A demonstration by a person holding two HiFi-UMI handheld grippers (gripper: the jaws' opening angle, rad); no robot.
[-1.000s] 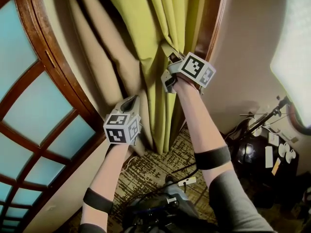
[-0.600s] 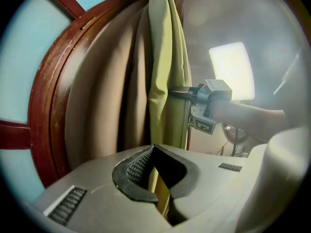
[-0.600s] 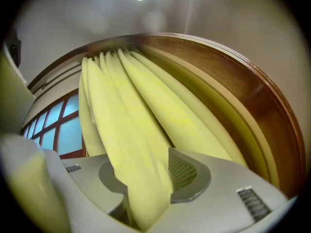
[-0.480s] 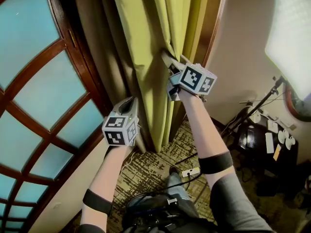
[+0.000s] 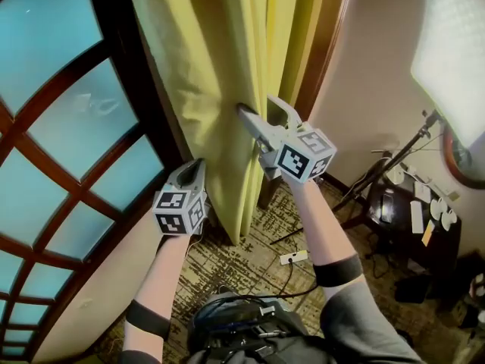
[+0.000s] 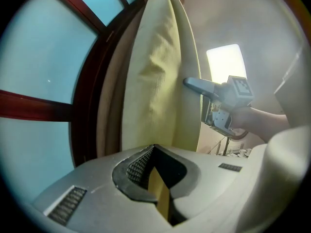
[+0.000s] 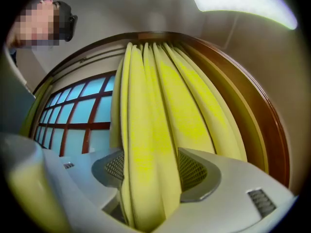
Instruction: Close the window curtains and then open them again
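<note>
The yellow-green curtain [image 5: 220,67] hangs bunched at the right side of the window [image 5: 68,127]. My left gripper [image 5: 195,164] is low at the curtain's left edge. In the left gripper view it [image 6: 155,171] is shut on a thin strip of the curtain [image 6: 155,81]. My right gripper [image 5: 259,106] is higher, reaching into the folds from the right. Its jaws are opening, and a thick fold of curtain [image 7: 160,106] hangs loosely between the pads of the right gripper [image 7: 150,171]. The left gripper view also shows the right gripper [image 6: 194,84] beside the fabric.
A dark wooden window frame [image 5: 121,51] borders the blue panes, with a wooden post [image 5: 326,44] right of the curtain. A bright light panel [image 5: 455,44] on a stand [image 5: 379,180], a black table [image 5: 394,214] and a power strip [image 5: 290,258] on patterned carpet lie to the right.
Both grippers have carried the curtain to the right, so more window shows. The beige lining is no longer in sight. The right gripper has rolled and its jaws have spread.
</note>
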